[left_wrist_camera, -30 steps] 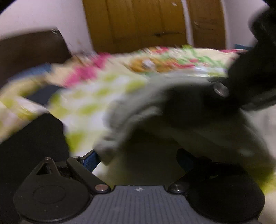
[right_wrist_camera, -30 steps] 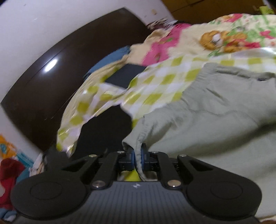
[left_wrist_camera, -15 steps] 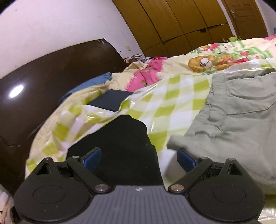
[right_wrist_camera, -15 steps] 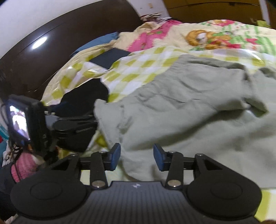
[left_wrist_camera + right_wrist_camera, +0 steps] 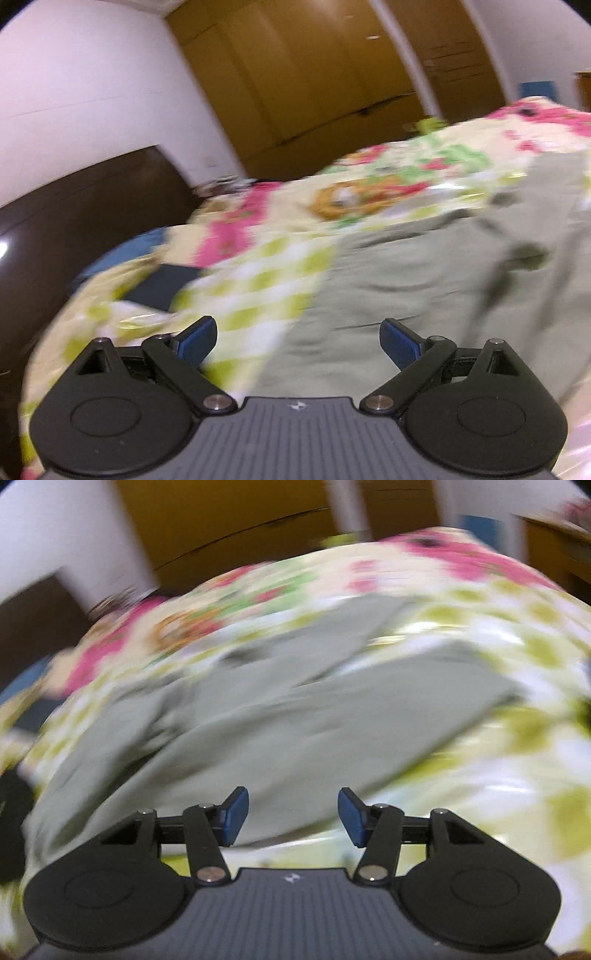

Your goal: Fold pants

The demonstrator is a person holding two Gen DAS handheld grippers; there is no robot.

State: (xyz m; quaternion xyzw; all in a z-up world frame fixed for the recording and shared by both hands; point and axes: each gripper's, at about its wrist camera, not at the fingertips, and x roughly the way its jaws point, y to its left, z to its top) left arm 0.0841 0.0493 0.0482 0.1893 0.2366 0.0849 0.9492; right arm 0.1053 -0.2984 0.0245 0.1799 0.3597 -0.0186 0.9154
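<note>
Grey-green pants point(image 5: 424, 280) lie spread on a bed with a green-checked and floral cover point(image 5: 266, 273). In the right wrist view the pants point(image 5: 280, 716) show both legs running to the upper right. My left gripper point(image 5: 297, 343) is open and empty, above the pants' left edge. My right gripper point(image 5: 291, 819) is open and empty, just short of the near edge of the pants. Both views are motion-blurred.
A dark wooden headboard point(image 5: 74, 221) stands on the left. A dark flat object point(image 5: 162, 286) and a blue pillow point(image 5: 122, 254) lie near it. Wooden wardrobe doors point(image 5: 314, 74) stand behind the bed.
The right gripper let go of the pants and opened wider. Both grippers have swung to the right, across the pants. A black cloth near the left gripper is out of its view.
</note>
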